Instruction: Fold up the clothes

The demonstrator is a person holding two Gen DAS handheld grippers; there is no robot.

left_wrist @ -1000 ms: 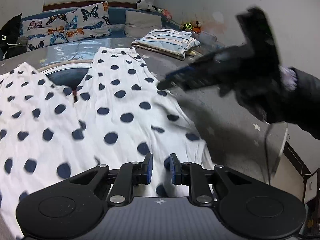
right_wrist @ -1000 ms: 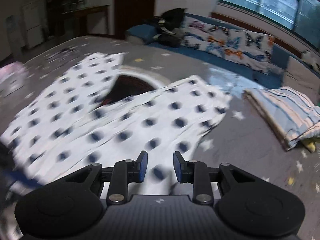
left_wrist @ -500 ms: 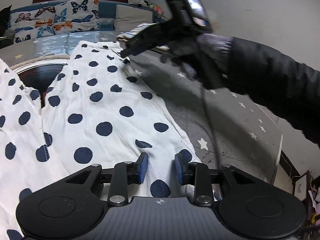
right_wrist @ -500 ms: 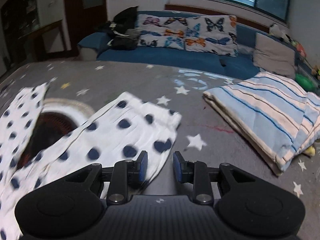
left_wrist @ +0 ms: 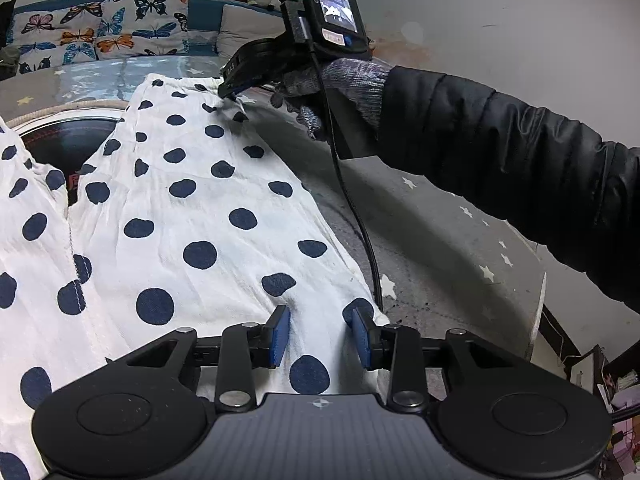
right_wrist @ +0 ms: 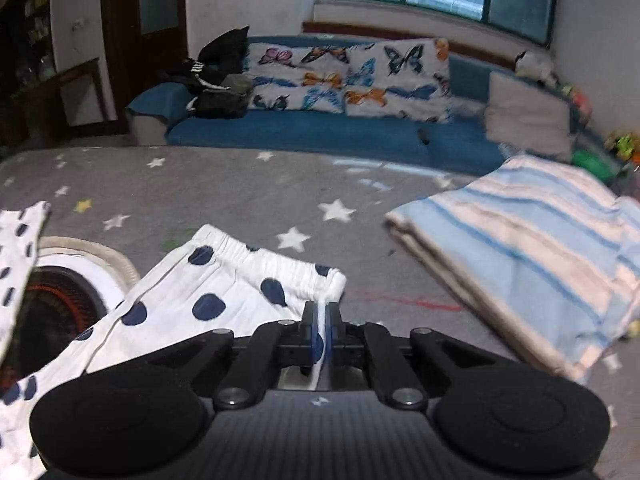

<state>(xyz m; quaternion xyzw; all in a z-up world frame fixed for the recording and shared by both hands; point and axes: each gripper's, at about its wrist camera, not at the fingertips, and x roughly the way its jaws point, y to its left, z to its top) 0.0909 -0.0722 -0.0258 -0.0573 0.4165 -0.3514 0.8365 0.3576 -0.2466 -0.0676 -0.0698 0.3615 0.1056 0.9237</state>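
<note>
A white garment with navy polka dots [left_wrist: 192,216] lies spread on a grey star-patterned cover [left_wrist: 432,248]. My left gripper [left_wrist: 321,336] is over its near right corner, blue pads apart, cloth lying loose between and under them. My right gripper [right_wrist: 322,320] is shut on the far corner, just beside the gathered elastic hem [right_wrist: 272,264]. From the left wrist view the right gripper [left_wrist: 230,94] pinches that corner, held by a gloved hand [left_wrist: 340,80] in a black sleeve.
A round dark object with a pale rim [right_wrist: 52,300] shows under the garment's gap. A folded blue-striped blanket [right_wrist: 520,252] lies to the right. A blue sofa with butterfly cushions [right_wrist: 348,72] runs along the back. The cover's edge [left_wrist: 536,320] drops off at right. A black cable [left_wrist: 360,220] hangs from the right gripper.
My right gripper swept across to the garment's far corner and closed on it. My left gripper's jaws widened over the near corner, and it stayed about where it was.
</note>
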